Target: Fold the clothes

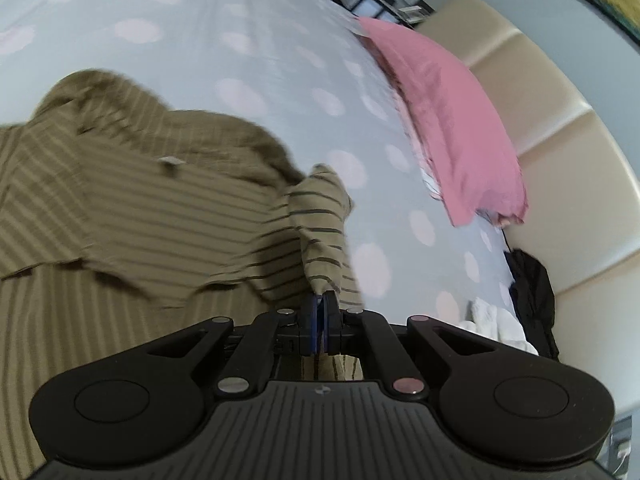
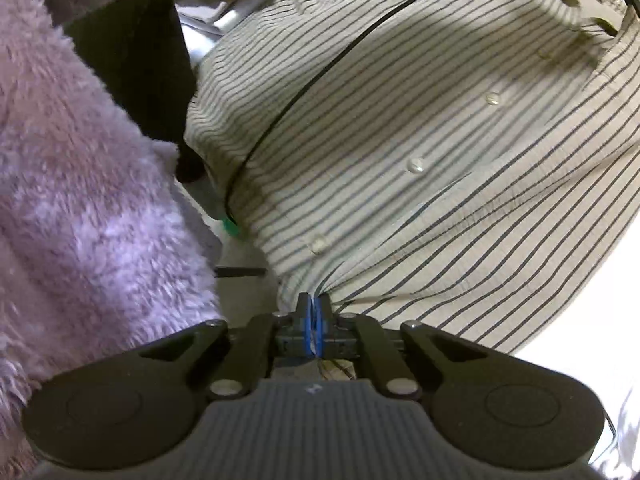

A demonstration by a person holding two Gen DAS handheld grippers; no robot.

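A beige striped button shirt (image 1: 132, 208) lies on the polka-dot bed sheet (image 1: 248, 40) in the left wrist view, its collar toward the far left. My left gripper (image 1: 320, 300) is shut on a bunched corner of the shirt's fabric. In the right wrist view the same striped shirt (image 2: 420, 168) fills the frame, with its row of buttons showing. My right gripper (image 2: 314, 306) is shut on the shirt's edge near the button placket.
A pink pillow (image 1: 452, 128) lies at the bed's right side against a cream padded headboard (image 1: 560, 152). Dark and white clothes (image 1: 528, 292) sit at the bed's edge. A fuzzy lilac sleeve (image 2: 88, 208) is on the left. A black cable (image 2: 304, 88) crosses the shirt.
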